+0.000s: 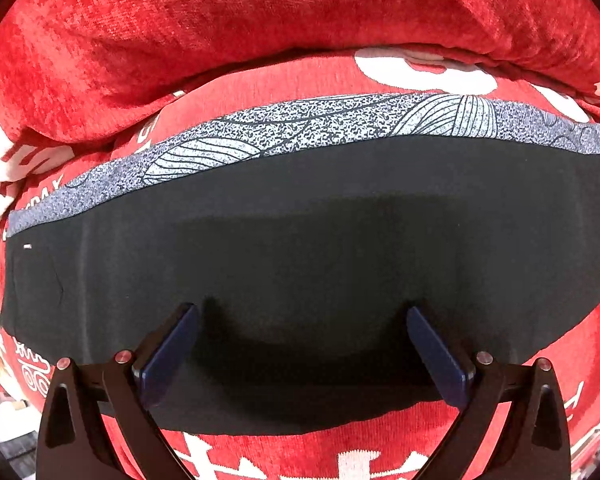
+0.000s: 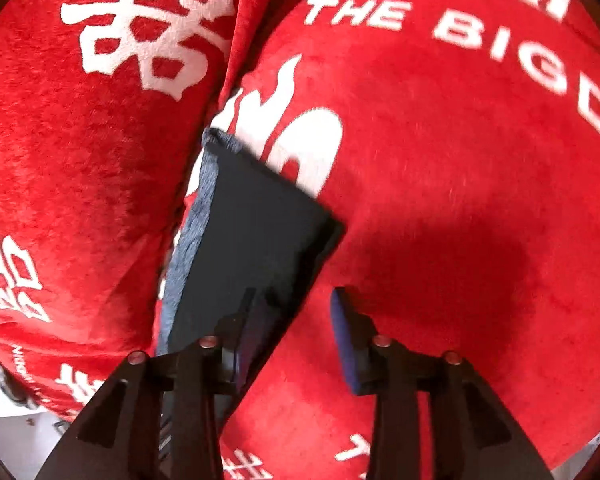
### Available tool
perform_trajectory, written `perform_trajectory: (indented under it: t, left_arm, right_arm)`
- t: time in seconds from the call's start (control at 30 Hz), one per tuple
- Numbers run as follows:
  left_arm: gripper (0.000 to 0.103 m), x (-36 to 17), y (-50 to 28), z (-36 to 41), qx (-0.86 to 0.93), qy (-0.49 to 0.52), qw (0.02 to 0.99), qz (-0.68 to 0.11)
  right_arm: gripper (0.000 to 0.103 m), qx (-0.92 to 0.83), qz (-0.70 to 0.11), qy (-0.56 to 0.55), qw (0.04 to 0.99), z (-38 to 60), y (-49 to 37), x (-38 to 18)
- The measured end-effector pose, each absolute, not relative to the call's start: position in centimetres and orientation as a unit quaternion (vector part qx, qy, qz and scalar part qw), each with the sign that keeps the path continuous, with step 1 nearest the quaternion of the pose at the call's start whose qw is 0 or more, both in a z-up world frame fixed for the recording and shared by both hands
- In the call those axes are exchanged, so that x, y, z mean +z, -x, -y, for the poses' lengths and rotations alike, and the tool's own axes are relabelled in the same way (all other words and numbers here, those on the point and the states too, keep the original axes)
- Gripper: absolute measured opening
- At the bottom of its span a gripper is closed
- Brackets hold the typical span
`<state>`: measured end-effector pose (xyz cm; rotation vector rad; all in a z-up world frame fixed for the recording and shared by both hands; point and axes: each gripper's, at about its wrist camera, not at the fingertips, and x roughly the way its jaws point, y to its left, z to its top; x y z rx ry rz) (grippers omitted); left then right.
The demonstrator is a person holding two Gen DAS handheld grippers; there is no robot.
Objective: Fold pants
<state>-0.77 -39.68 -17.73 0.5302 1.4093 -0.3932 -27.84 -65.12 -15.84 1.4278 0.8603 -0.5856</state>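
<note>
The black pants [image 1: 300, 240] lie folded into a long flat band on the red seat cushion, with a grey patterned strip [image 1: 284, 128] along the far edge. My left gripper [image 1: 302, 312] is open just above the near half of the pants, holding nothing. In the right wrist view the pants [image 2: 256, 232] run away from me beside the back cushion. My right gripper [image 2: 294, 300] is open over the pants' right edge: the left finger is over the cloth, the right finger [image 2: 346, 336] over bare red cushion.
The pants rest on a red plush sofa seat [image 2: 460, 184] printed with white letters and characters. A red back cushion [image 1: 260, 12] rises right behind the pants; it also shows in the right wrist view [image 2: 80, 140]. A light floor [image 2: 8, 440] shows at the lower left.
</note>
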Motion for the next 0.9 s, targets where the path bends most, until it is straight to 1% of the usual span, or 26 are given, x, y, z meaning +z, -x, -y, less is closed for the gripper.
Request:
perform_trajectory:
  t: [0.4,0.6,0.63,0.67,0.83,0.87,0.9]
  left_arm:
    - [0.103,-17.5,1.3,40.1,-0.175,-0.243,0.714,-0.634]
    - [0.103,-18.0,0.8,39.7,-0.179,-0.242,0.715,-0.63]
    - [0.103,-18.0,0.9,39.7,-0.18,-0.243,0.716,-0.629]
    - [0.103,-18.0,0.9,39.7,-0.181,-0.244,0.717,-0.627]
    - [0.103,-17.8,0.7,39.8,-0.185,-0.249,0.713,-0.629]
    - [0.103,-17.3,0.6,40.0,-0.183,-0.251,0.715,-0.626]
    - [0.103,-16.8,0.5,40.3,-0.186,-0.249,0.72,-0.621]
  right_arm:
    - [0.04,-0.224,-0.367,-0.618,0.658,64.2,26.2,-16.9]
    - [0.042,-0.222,-0.331,-0.618,0.677,65.0,25.9,-17.6]
    - [0.044,-0.221,-0.326,-0.616,0.682,65.2,25.5,-17.6]
    - [0.044,-0.219,-0.323,-0.614,0.686,65.3,25.3,-17.6]
    - [0.044,-0.211,-0.324,-0.588,0.71,65.4,23.3,-17.4]
    - [0.043,-0.212,-0.328,-0.594,0.703,65.5,23.1,-17.6]
    - [0.031,-0.216,-0.332,-0.605,0.69,65.7,23.0,-17.7]
